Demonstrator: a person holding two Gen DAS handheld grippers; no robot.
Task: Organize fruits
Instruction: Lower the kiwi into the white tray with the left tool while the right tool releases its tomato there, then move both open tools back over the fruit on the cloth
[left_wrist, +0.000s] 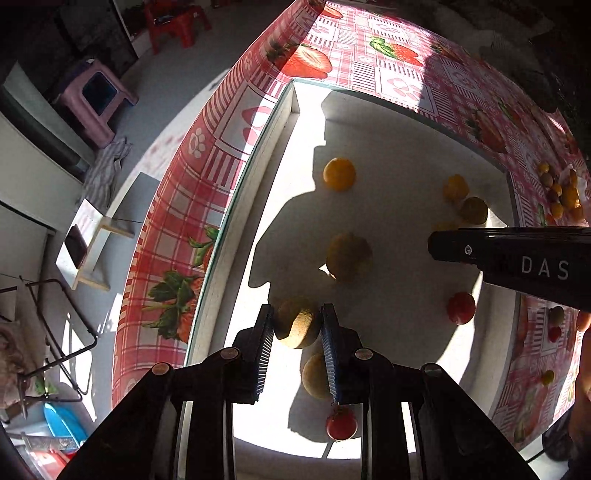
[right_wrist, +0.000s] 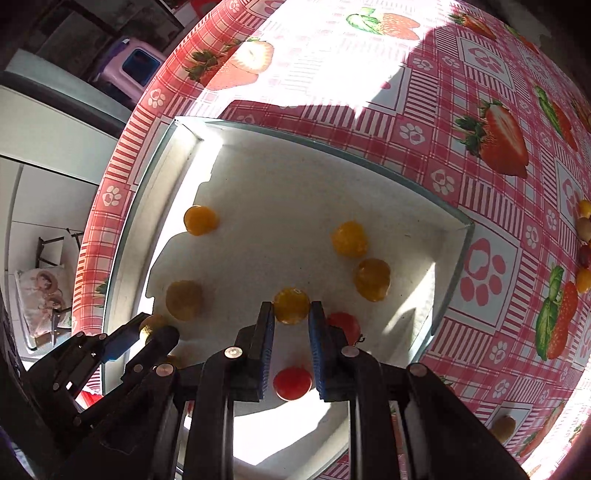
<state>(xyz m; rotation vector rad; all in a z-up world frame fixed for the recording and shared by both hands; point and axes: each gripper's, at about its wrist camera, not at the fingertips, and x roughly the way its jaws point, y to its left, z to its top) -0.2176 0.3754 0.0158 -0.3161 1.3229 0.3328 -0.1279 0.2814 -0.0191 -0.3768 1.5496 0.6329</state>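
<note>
The left gripper (left_wrist: 297, 321) pinches a tan-brown round fruit (left_wrist: 295, 325) between its ridged pads, over the near-left part of the shallow white rectangular tray (left_wrist: 218, 295). The right gripper (right_wrist: 291, 314) has a yellow-orange round fruit (right_wrist: 291, 305) between its tips; the pads look just against it, so I judge it held, though the grip is not certain.

Outward from the left gripper in its own view: a pale yellow fruit (left_wrist: 314, 376) lies just below the tips at 6 o'clock, and a red cherry tomato (left_wrist: 341, 424) further down. A large dull-yellow fruit (left_wrist: 349, 256) sits at 12 o'clock, a bright orange one (left_wrist: 339, 173) beyond it, two more yellow fruits (left_wrist: 465, 201) at 1 o'clock, and another red tomato (left_wrist: 461, 307) at 3 o'clock.

In the right wrist view, a red tomato (right_wrist: 292, 383) lies between the fingers at 6 o'clock.

The task looks partly done: about nine fruits are in the tray, counting the two in the grippers. Left to move are a small heap of yellow and brown fruits (left_wrist: 559, 194) on the red strawberry-print tablecloth (left_wrist: 388, 74) at 2 o'clock, and a few loose ones (left_wrist: 555, 325) near the tray's right edge at 3 o'clock.
</note>
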